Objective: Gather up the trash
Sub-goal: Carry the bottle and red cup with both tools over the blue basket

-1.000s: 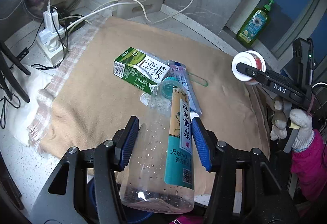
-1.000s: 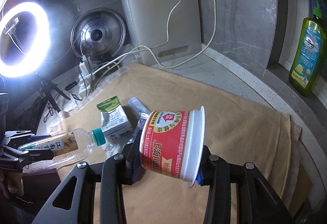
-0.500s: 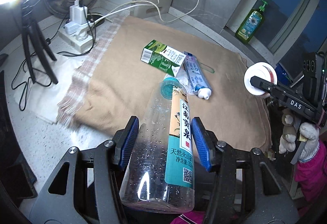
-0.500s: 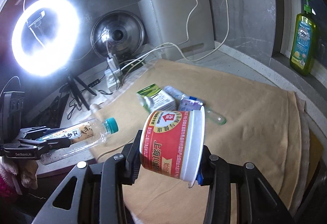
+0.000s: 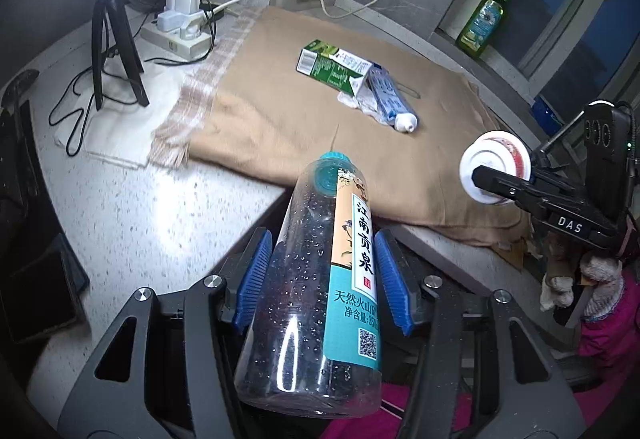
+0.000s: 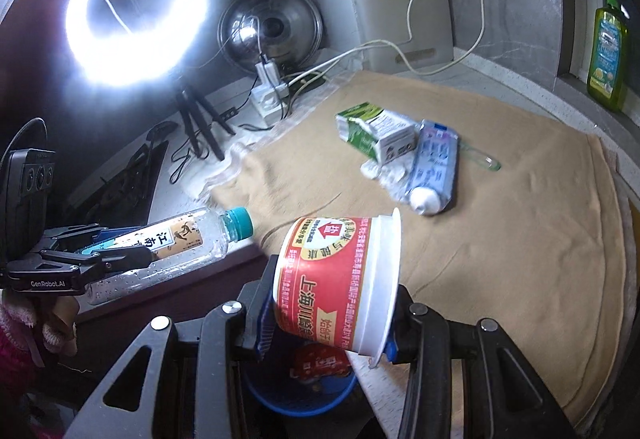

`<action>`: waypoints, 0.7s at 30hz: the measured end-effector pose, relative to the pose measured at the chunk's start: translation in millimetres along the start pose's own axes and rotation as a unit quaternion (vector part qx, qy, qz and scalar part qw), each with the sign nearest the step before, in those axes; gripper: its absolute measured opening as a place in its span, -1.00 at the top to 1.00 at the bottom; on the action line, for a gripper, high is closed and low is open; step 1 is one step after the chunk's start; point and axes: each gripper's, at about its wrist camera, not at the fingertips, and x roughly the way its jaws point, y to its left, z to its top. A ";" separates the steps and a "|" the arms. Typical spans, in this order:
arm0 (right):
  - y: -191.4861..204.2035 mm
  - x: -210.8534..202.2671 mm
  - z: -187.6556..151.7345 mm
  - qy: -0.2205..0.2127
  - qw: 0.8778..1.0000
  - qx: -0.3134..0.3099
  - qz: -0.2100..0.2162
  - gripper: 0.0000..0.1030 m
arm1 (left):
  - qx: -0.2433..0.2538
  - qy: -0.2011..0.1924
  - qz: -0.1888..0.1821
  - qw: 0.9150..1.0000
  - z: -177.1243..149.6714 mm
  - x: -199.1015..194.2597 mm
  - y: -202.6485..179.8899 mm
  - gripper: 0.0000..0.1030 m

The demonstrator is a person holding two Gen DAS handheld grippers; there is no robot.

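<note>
Trash is partly gathered: the left tongs (image 5: 324, 279) are clamped on an empty water bottle (image 5: 320, 279) held off the front edge of the desk (image 5: 132, 211), and the right tongs (image 6: 326, 323) grip a red noodle cup (image 6: 336, 279) above a blue bin (image 6: 300, 395) that already holds a red wrapper (image 6: 320, 365). Neither item is dropped yet. A green carton (image 5: 330, 69), a toothpaste tube (image 5: 390, 101) and crumpled plastic (image 5: 356, 103) lie on the tan towel (image 5: 280, 127), uncollected; I judge roughly half remains.
</note>
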 end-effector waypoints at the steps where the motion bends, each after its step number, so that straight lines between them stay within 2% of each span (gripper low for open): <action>1: 3.7 1.7 -5.1 0.004 1.000 0.003 0.004 0.18 | 0.001 0.002 0.000 1.000 -4.5 -0.8 -0.4 -0.05; 11: 32.0 22.9 -43.8 0.045 0.999 0.006 0.017 0.18 | 0.013 0.039 0.003 0.999 -41.5 15.2 -1.8 -0.05; 21: 50.9 58.6 -81.8 0.100 0.995 -0.006 0.016 0.18 | 0.014 0.106 0.026 0.994 -84.4 65.1 9.1 -0.05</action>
